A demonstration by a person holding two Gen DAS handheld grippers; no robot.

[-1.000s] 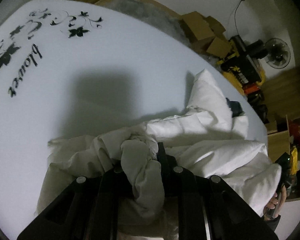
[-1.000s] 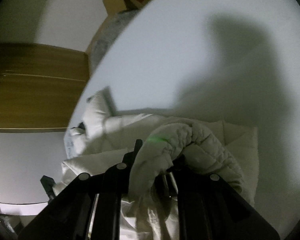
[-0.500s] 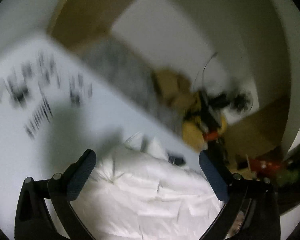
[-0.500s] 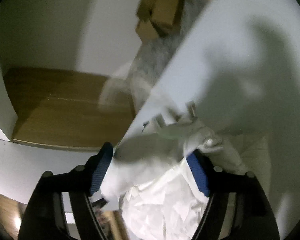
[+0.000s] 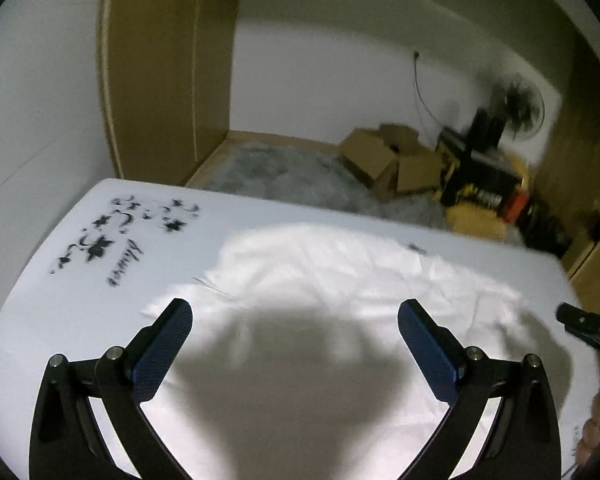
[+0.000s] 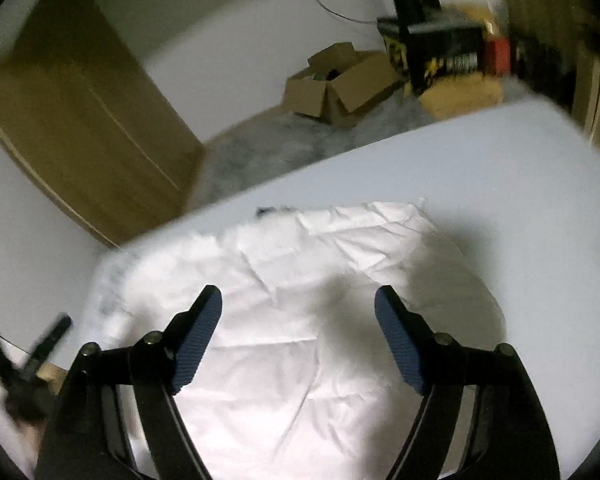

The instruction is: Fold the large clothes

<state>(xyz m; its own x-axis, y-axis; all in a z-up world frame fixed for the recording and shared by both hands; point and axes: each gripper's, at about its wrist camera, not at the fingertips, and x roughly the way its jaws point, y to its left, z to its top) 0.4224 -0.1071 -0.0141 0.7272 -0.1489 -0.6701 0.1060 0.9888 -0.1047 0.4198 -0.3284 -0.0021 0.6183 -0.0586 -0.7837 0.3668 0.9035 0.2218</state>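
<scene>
A white padded garment [image 5: 340,268] lies spread flat on the white table [image 5: 80,320], with shadows falling across its near part. My left gripper [image 5: 295,306] hangs above the garment's near side, jaws wide open with nothing between them. In the right wrist view the same garment [image 6: 320,248] reaches toward the table's far edge. My right gripper [image 6: 298,294] hovers over it with its jaws apart and closing, and no cloth is between the pads. The right gripper's black tip [image 5: 588,328] shows at the right edge of the left wrist view.
Black floral lettering [image 5: 116,236] is printed on the table's left part. Beyond the far edge lie a grey rug [image 5: 284,172], cardboard boxes [image 5: 388,160], a standing fan [image 5: 520,108] and a wooden wardrobe [image 5: 164,64]. A hand [image 5: 596,420] is at the lower right.
Both grippers were shut on bunched folds of the garment; they have let go, opened, lifted and tilted up. The garment now lies flat instead of heaped.
</scene>
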